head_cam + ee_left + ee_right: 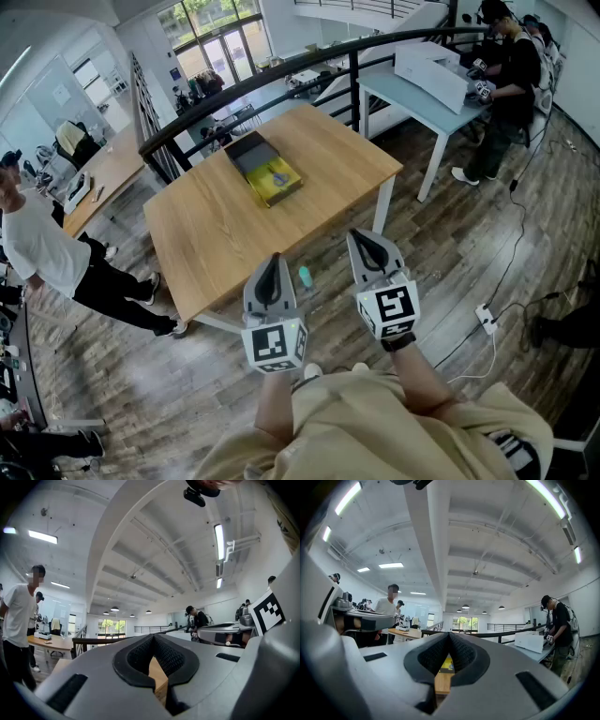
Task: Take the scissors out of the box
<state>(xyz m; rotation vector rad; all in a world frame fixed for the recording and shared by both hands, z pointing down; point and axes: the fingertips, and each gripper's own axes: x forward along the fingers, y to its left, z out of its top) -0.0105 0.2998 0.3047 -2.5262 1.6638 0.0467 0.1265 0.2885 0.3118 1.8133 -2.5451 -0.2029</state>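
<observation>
An open dark box (253,153) lies on the far half of the wooden table (216,234), with a yellow printed pack (276,181) in its near part. No scissors can be made out in it. My left gripper (273,262) and right gripper (362,240) hover side by side at the table's near edge, well short of the box, and both point level toward it. The left gripper (152,637) has its jaws closed tip to tip with nothing between them. The right gripper (449,635) is shut and empty too, and the yellow pack (446,663) shows through the gap below its tips.
A black railing (281,73) runs behind the table. A person in a white shirt (37,248) stands at the left. Another person in black (506,84) works at a pale blue table (412,98) bearing a white box (431,75). A power strip (486,319) lies on the floor at the right.
</observation>
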